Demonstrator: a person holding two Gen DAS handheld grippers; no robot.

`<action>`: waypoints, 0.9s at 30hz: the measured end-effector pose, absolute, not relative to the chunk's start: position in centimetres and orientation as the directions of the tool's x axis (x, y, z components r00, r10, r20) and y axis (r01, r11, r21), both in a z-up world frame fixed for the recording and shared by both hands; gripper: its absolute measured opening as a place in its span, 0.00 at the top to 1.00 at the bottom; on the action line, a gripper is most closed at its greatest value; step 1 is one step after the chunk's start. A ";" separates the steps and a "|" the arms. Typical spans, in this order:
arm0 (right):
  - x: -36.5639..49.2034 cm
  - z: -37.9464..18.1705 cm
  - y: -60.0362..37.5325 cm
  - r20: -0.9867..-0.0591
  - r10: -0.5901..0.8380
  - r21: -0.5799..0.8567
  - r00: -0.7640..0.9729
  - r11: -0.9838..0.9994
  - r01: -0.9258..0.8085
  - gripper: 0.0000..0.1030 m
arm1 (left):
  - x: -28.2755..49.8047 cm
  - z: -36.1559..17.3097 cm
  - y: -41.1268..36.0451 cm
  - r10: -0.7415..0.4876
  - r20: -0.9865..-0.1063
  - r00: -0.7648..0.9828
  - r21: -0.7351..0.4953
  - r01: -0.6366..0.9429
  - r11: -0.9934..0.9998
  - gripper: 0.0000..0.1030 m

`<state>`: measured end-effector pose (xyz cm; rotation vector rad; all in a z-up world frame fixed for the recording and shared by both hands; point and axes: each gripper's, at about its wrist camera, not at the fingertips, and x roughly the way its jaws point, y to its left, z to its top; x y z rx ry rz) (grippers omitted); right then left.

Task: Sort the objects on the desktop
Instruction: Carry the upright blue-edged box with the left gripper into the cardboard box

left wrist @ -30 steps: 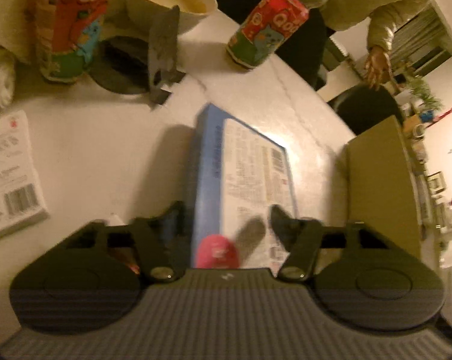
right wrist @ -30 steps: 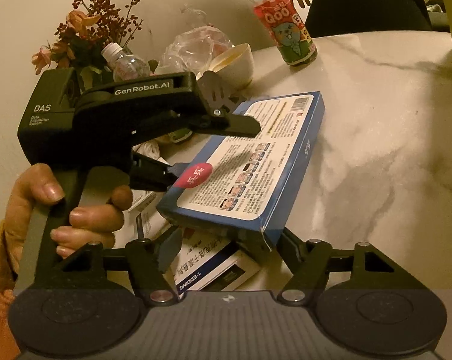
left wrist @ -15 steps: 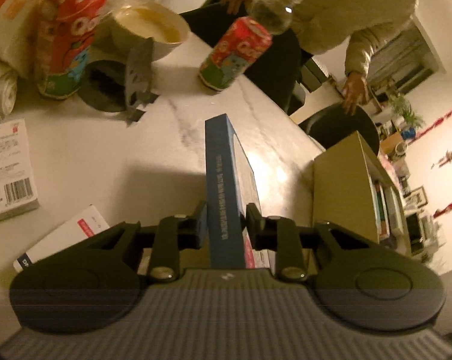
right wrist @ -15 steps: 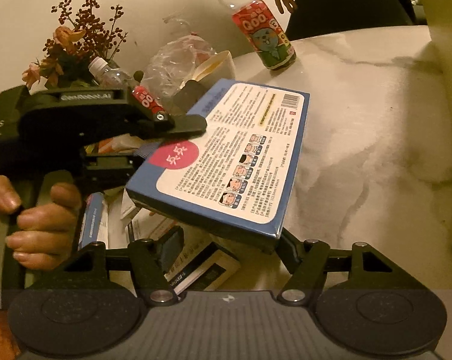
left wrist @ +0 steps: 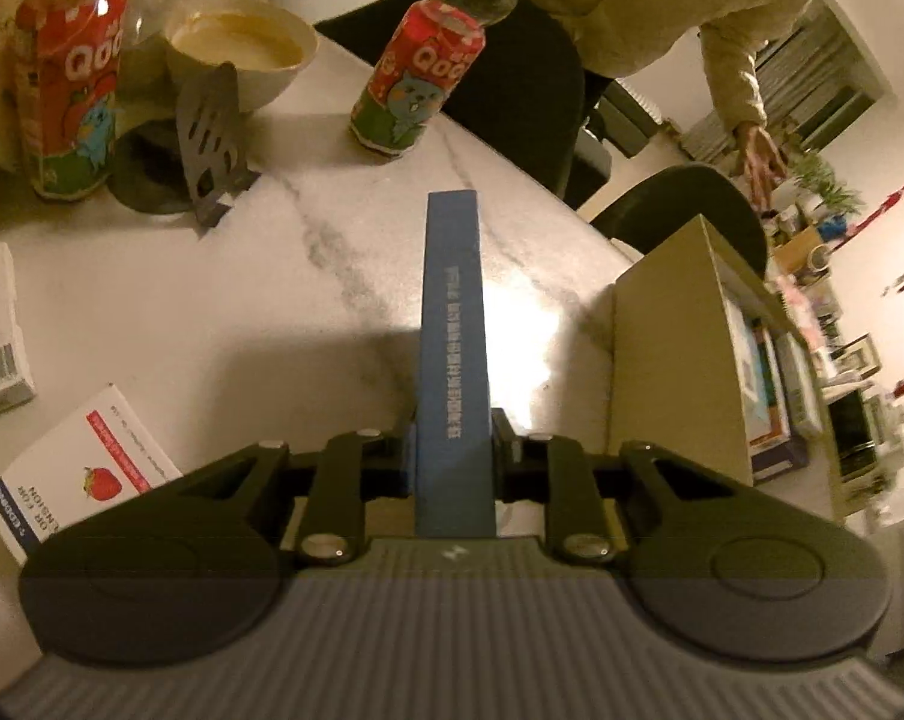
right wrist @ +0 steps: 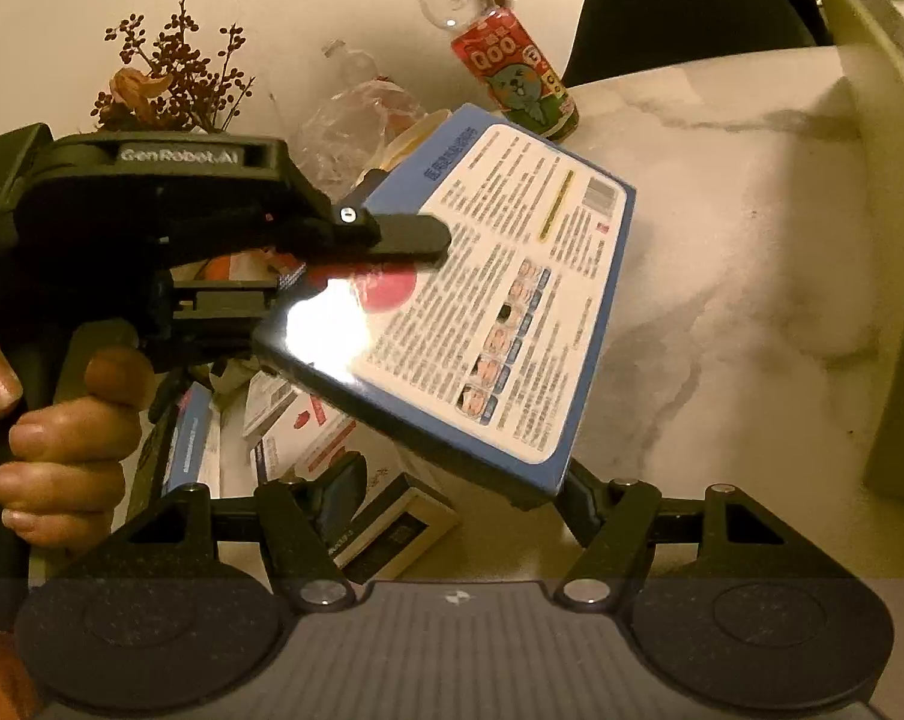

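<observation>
Since the earlier frame the flat blue printed cardboard box has come off the white marble table, turned edge-up for carrying toward sorting, the left gripper closing with pads clamped on its faces, the right gripper standing apart, empty, beneath it.

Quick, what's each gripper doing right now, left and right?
Left gripper: jaws closing, pads pressed on the blue box, holding it off the table.
Right gripper: open, holding nothing; the box's corner sits between its fingers.
</observation>
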<state>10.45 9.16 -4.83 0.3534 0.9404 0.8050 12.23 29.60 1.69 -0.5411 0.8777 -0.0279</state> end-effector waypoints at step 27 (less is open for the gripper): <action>7.0 0.0 3.9 -0.479 0.771 0.522 0.419 0.634 -0.570 0.30 | 12.7 10.9 21.2 -0.231 -0.542 0.808 -0.431 -0.031 0.902 0.81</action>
